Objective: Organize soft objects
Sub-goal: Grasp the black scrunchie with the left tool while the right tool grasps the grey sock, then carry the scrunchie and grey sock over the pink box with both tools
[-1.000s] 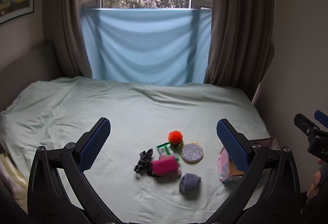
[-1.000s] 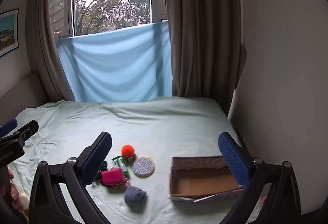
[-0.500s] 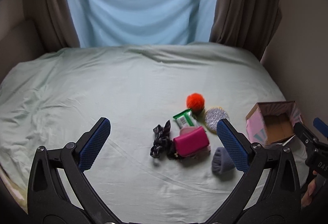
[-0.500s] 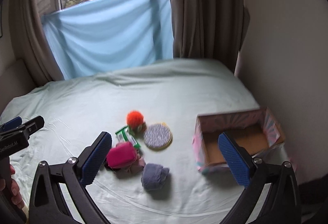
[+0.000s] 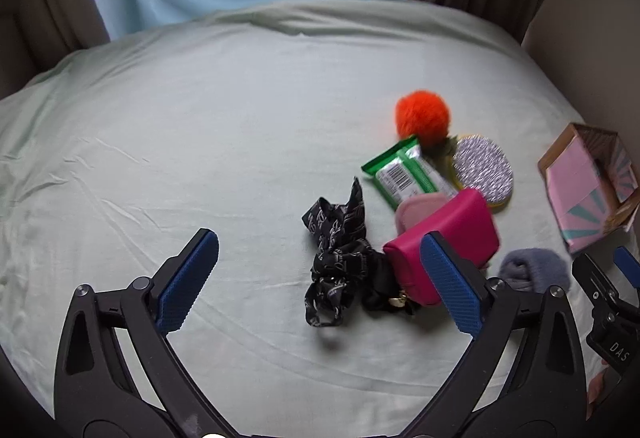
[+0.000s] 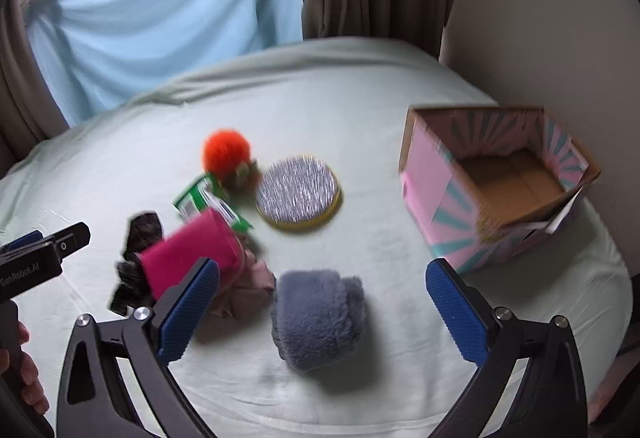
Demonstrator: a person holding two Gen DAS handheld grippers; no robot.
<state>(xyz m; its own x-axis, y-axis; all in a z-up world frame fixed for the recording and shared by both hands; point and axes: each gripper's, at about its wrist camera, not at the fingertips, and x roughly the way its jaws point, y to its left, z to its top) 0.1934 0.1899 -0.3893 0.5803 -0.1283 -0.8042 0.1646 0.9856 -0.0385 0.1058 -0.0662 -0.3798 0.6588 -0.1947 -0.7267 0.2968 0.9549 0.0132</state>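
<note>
1. The left gripper [image 5: 318, 278] and the right gripper [image 6: 322, 314] both hang over the pale green bedsheet [image 5: 200, 157] with their blue-padded fingers spread wide, holding nothing
2. The empty pink-and-teal cardboard box [image 6: 496, 185] stands open; every loose item lies apart from it on the left grippers' side
3. Nearest the box is one fluffy grey-blue fabric bundle [image 6: 318, 318], between the right gripper's fingers but untouched
4. Farther from it: one round silver scrubbing pad [image 6: 298, 193], one orange fluffy pompom [image 6: 226, 153], one green snack wrapper [image 5: 404, 173], one magenta zip pouch [image 5: 452, 238], one pale pink cloth [image 6: 248, 290], one black printed ribbon scrunchie [image 5: 340, 258]
5. Risk, as I judge it: the pouch overlaps the scrunchie, cloth and wrapper, so a careless pinch could drag neighbours; the fluffy bundle may squash and slip out
</note>
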